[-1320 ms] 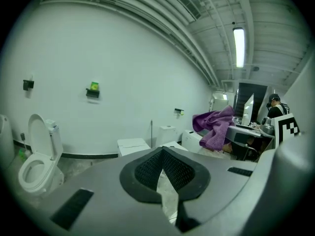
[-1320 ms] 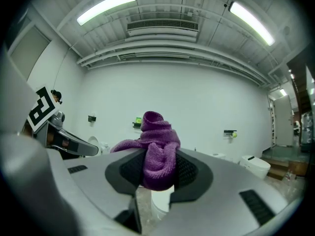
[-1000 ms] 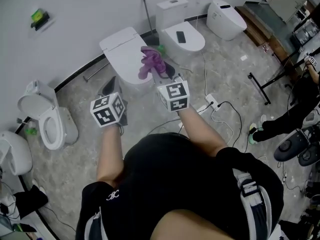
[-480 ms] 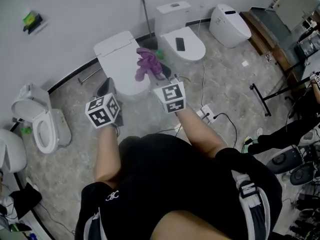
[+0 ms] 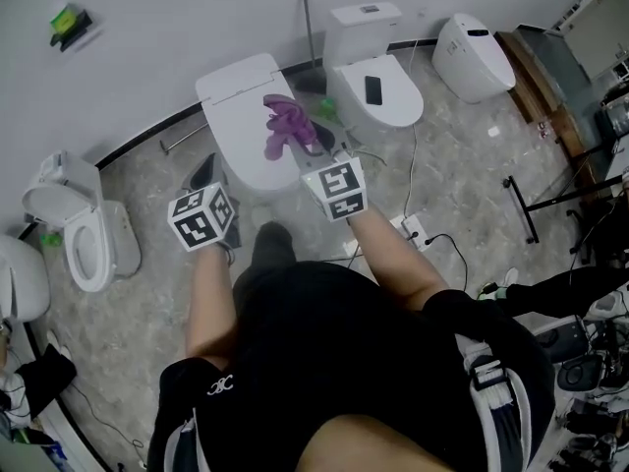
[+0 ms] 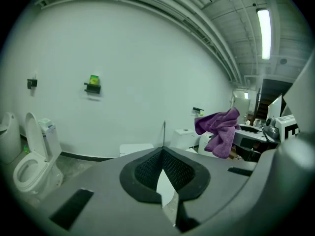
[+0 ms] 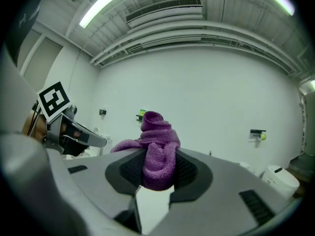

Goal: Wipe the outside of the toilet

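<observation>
Floor [image 5: 462,180]: grey, marbled, with cables and a white power strip [image 5: 414,228] lying on it.

Fixtures: four white toilets stand along a pale wall. The central toilet [image 5: 241,116] is directly ahead of the person, with its lid closed. To its right is a second toilet [image 5: 378,67], lid closed, carrying a dark flat device [image 5: 373,89]. A third toilet [image 5: 476,57] stands further right, and an open-seat toilet [image 5: 84,239] stands at the far left.

Left gripper [image 6: 162,151]: held low, beside the front left of the central toilet. The fingers are together at the tips, with nothing between them.

Right gripper [image 7: 158,176]: raised at the front right of the central toilet. The fingers are clamped on a purple cloth [image 5: 288,126], with the padded faces pressed against the fabric on both sides.

Cloth position: bunched, standing up out of the fingers, over the right half of the closed lid. Contact with the lid cannot be confirmed.

Minor item: a thin dark rod [image 5: 310,28] leans on the wall between the central and second toilets.
</observation>
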Demonstrator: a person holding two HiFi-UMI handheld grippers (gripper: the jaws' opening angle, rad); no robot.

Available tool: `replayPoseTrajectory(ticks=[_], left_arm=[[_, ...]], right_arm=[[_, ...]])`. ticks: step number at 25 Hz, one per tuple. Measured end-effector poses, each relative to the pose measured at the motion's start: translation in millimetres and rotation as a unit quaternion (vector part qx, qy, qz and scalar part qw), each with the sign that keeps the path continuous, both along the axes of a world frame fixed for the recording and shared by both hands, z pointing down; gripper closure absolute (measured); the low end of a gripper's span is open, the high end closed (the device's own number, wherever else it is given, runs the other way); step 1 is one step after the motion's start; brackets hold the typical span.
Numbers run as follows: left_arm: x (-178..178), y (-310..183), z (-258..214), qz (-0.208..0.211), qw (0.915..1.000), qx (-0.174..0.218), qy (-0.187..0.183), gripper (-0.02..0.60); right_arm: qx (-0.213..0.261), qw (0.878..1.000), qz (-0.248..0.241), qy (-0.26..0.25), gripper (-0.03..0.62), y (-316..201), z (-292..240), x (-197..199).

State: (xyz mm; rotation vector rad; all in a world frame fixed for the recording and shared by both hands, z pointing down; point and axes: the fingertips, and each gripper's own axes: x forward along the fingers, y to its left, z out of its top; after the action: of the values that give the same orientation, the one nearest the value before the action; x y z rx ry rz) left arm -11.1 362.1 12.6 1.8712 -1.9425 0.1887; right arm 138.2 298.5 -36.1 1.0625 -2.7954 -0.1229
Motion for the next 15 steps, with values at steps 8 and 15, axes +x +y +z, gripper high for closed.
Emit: replayPoseTrajectory(ticks=[8,15], left_arm=[[-73.1,-77.5,23.2,-0.035,0.9993,-0.002,0.013,0.572],[-140.4,-176.6,29.2,-0.039,0.9987,-0.008,0.033,0.572]], right_arm=[[0.001,0.999,-0.037,0.034,0.473,-79.8,23.9,-75.1],[-0.005,0.996,-0.061,0.061,0.473,-177.7,31.0,-150.9]])
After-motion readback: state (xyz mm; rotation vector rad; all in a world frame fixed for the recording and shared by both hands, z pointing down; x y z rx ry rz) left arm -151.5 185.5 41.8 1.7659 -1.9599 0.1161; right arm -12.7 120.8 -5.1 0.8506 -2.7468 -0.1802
